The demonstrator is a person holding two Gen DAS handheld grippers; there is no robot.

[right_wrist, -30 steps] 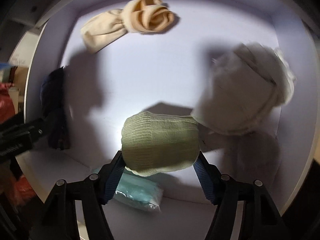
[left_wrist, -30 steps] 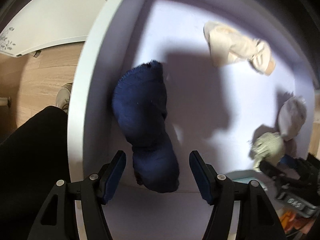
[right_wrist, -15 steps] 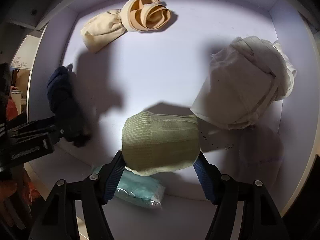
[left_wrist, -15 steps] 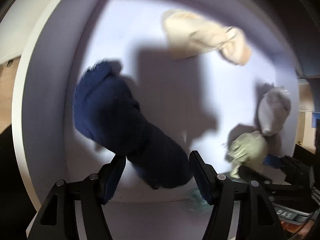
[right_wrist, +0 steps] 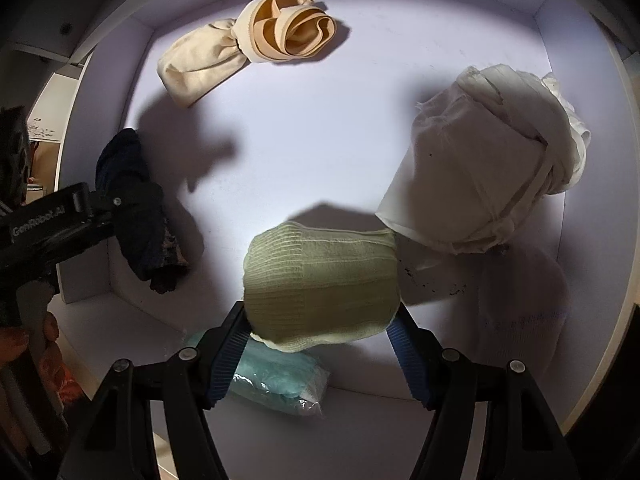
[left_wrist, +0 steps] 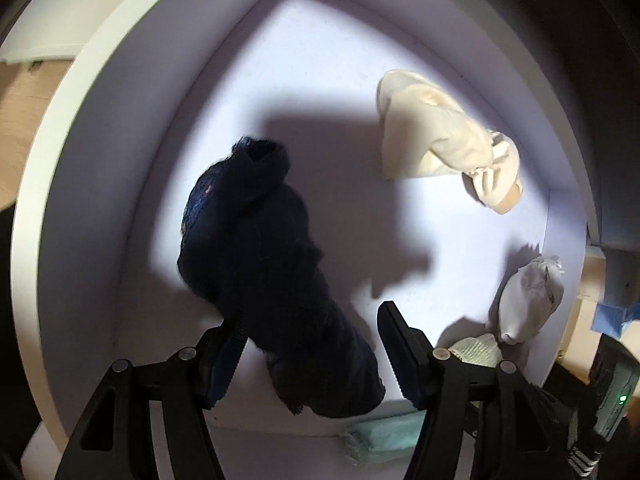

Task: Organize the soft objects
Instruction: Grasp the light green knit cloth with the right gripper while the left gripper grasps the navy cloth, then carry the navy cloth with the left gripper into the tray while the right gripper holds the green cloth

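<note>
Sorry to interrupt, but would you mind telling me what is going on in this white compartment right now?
A person is sorting rolled soft items with two handheld grippers. The left gripper stands open around a navy roll near the left wall. The right gripper is shut on a green roll. A cream roll lies at the back, a white bundle on the right, and a teal packet at the front edge.

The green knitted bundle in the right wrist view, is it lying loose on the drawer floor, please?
No, the green bundle sits clamped between the right gripper fingers.
</note>
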